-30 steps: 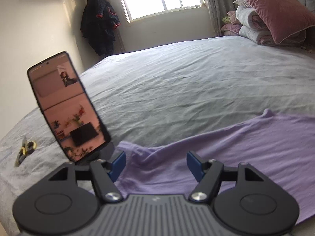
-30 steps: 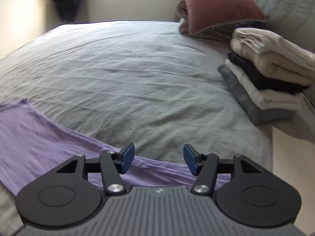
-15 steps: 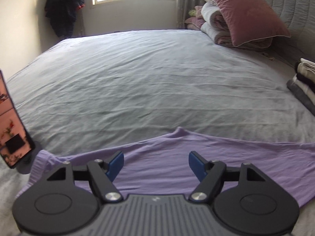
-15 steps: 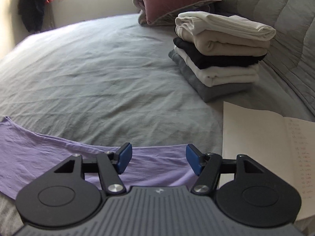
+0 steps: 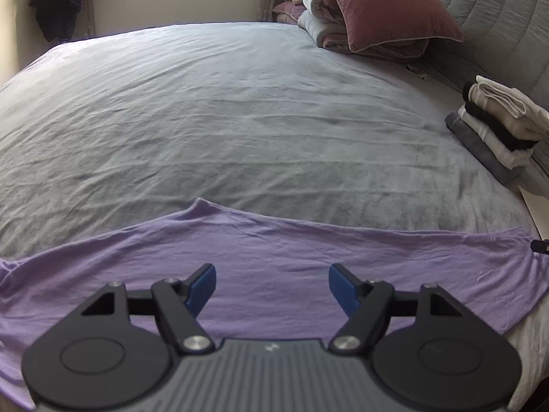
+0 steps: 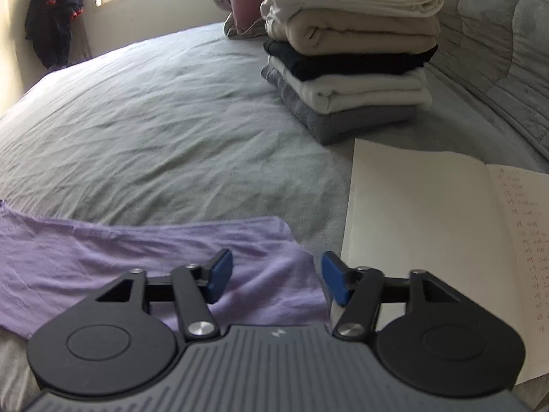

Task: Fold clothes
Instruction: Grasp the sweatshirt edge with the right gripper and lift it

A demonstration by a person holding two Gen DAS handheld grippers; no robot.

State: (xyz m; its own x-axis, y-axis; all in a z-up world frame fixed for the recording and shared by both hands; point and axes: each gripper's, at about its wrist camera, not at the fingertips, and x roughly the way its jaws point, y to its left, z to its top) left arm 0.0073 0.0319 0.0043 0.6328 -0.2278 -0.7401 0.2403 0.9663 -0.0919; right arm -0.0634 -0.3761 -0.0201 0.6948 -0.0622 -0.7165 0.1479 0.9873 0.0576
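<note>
A lilac garment lies flat along the near edge of a grey bed sheet. My left gripper hovers over the middle of the garment, open, with bare cloth showing between its blue pads. In the right wrist view the garment's right end lies under my right gripper. Its jaws are closing, with only cloth below the gap and nothing pinched. Whether any pad touches the cloth I cannot tell.
A stack of folded clothes stands on the bed at the right. An open notebook lies just right of the right gripper. Pillows and bedding pile up at the headboard. A dark jacket hangs by the window.
Both views have swung to the right: the phone on its stand has left the left view, and the folded stack and notebook have come close in the right view. The right jaws have narrowed.
</note>
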